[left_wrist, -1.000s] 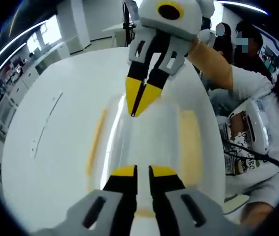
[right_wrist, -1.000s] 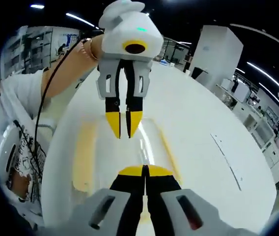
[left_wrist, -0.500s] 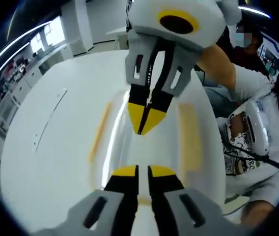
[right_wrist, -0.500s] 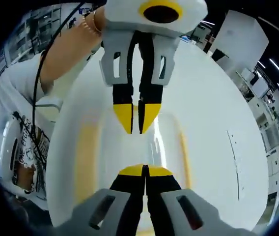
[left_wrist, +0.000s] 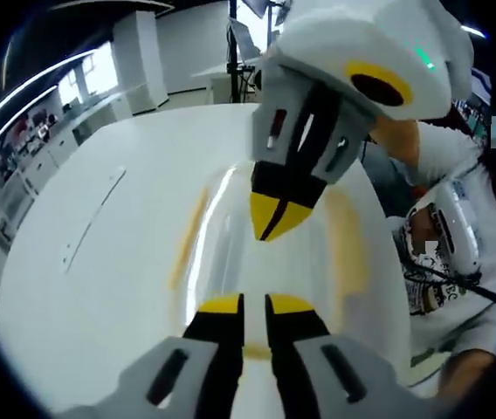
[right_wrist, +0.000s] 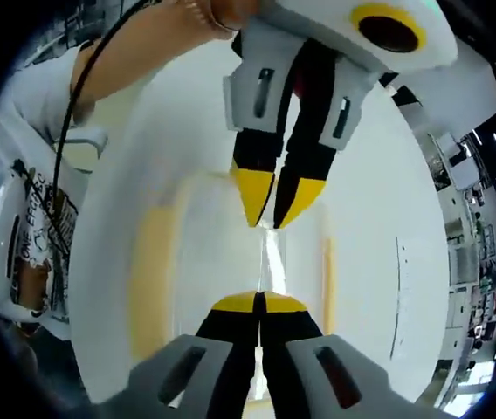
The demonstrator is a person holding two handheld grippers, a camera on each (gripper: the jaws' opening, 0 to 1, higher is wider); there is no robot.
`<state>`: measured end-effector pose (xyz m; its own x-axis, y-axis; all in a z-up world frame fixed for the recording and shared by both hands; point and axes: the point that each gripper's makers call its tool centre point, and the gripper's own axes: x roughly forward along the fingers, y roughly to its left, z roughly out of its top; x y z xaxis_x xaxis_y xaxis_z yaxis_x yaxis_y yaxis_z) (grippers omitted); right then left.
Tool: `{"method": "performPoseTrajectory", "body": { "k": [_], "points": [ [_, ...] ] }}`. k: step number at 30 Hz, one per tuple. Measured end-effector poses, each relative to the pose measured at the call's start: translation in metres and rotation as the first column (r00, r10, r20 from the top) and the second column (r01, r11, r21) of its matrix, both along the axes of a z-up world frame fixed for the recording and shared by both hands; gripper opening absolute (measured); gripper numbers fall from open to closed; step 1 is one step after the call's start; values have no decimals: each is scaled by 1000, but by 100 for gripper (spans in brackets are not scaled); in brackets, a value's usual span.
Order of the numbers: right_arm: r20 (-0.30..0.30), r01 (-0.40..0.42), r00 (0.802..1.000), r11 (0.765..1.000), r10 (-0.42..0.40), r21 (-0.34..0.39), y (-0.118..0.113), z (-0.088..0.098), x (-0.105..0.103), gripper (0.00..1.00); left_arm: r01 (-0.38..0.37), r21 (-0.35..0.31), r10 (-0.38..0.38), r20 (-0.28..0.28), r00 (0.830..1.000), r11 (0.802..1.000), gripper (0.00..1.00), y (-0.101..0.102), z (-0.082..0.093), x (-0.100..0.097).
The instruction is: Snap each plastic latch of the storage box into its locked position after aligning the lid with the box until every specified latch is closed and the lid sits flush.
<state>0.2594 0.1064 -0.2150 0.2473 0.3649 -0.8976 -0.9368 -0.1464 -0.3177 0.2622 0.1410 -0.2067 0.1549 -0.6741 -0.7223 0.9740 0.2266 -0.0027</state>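
Observation:
A clear storage box [left_wrist: 230, 253] with its clear lid on lies on the white table [left_wrist: 82, 288]. Pale yellow latch strips run along its long sides [left_wrist: 187, 240] [left_wrist: 348, 249]. My left gripper [left_wrist: 255, 305] hangs over the near end of the lid, its yellow-tipped jaws a narrow gap apart with nothing between them. My right gripper [left_wrist: 274, 225] points down at the lid's middle from the far side, jaws together. From the right gripper view the box [right_wrist: 204, 253] lies under my right gripper [right_wrist: 258, 301], which is shut, and the left gripper [right_wrist: 270, 218] hangs facing it.
A person in a white printed shirt [left_wrist: 458, 253] stands by the table's edge; the shirt [right_wrist: 30, 236] and a black cable [right_wrist: 78, 96] also show. A thin dark line [left_wrist: 91, 218] marks the table. Shelves and benches stand far behind.
The two grippers have drawn closer together over the lid, each looming larger and more tilted in the other's view. The box has stayed put and the jaw gaps look unchanged.

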Motion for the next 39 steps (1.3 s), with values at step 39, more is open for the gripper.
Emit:
{"method": "performPoseTrajectory", "body": {
  "k": [39],
  "points": [
    [18,0,1000,994,2,-110,1,0,1,0,-63,-456,125,107,986,888,0,51,-13,0]
  ]
}}
